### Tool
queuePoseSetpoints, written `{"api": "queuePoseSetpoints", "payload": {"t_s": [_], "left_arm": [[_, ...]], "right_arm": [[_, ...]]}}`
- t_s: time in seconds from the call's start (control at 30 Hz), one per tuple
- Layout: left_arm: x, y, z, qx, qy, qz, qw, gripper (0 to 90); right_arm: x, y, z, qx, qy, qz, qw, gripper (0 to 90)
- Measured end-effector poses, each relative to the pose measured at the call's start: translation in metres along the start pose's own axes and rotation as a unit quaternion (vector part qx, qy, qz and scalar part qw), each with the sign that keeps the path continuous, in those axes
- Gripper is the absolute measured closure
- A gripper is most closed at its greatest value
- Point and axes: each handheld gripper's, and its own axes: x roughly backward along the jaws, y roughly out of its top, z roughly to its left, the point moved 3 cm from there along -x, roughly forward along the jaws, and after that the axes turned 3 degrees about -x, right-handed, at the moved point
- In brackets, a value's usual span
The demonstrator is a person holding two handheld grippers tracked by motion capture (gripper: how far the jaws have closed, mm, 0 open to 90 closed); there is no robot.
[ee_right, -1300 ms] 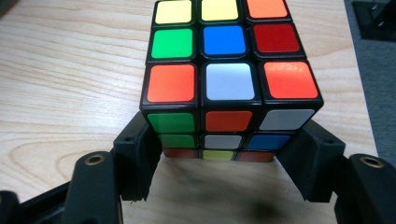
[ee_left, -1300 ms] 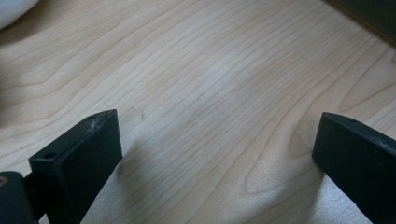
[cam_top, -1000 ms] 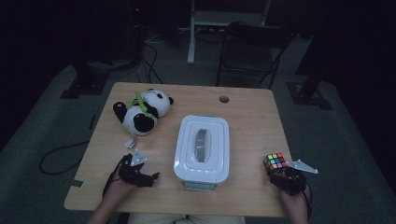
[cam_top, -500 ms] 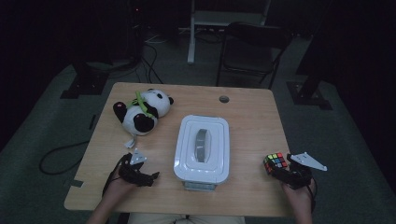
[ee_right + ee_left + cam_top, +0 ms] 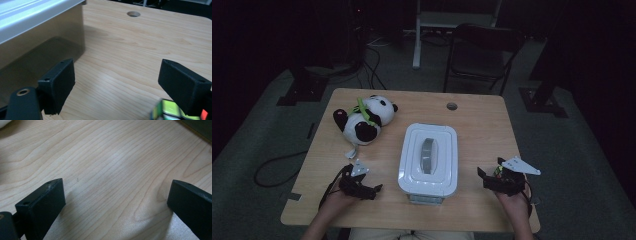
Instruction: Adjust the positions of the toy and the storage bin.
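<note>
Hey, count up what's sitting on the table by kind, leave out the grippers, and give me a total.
Stuffed panda: 1
Lidded white storage box: 1
Puzzle cube: 1
Total: 3

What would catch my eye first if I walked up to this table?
Probably the white lidded box in the table's middle, then the panda plush lying at the far left. Near the front right corner, a colourful puzzle cube peeks out by the right gripper.
</note>
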Motion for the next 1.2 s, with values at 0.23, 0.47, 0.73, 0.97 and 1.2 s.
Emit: {"api": "queuePoseSetpoints", "payload": {"t_s": [0.23, 0.47, 0.73, 0.97, 1.2], "left_arm": [[0.002, -0.002, -0.001, -0.013, -0.013, -0.002, 0.9998, 2.1], [0.004, -0.001, 0.003, -0.008, -0.012, 0.014, 0.9998, 2.3], [0.029, 0.013, 0.029, 0.008, 0.028, -0.023, 0.9993, 2.5], [0.051, 0.041, 0.063, 0.032, 0.051, -0.064, 0.9961, 2.6], [0.054, 0.081, 0.085, 0.035, 0.058, -0.095, 0.9931, 4.1]], "right_arm": [[-0.028, -0.016, 0.021, 0.016, 0.026, 0.040, 0.9987, 14.8], [-0.048, -0.035, 0.027, 0.023, 0.038, 0.081, 0.9957, 16.0], [-0.057, -0.047, 0.023, 0.031, 0.027, 0.111, 0.9929, 18.2], [-0.063, -0.051, 0.026, 0.044, 0.016, 0.130, 0.9904, 17.1], [-0.064, -0.052, 0.025, 0.038, 0.031, 0.126, 0.9908, 17.9]]}}
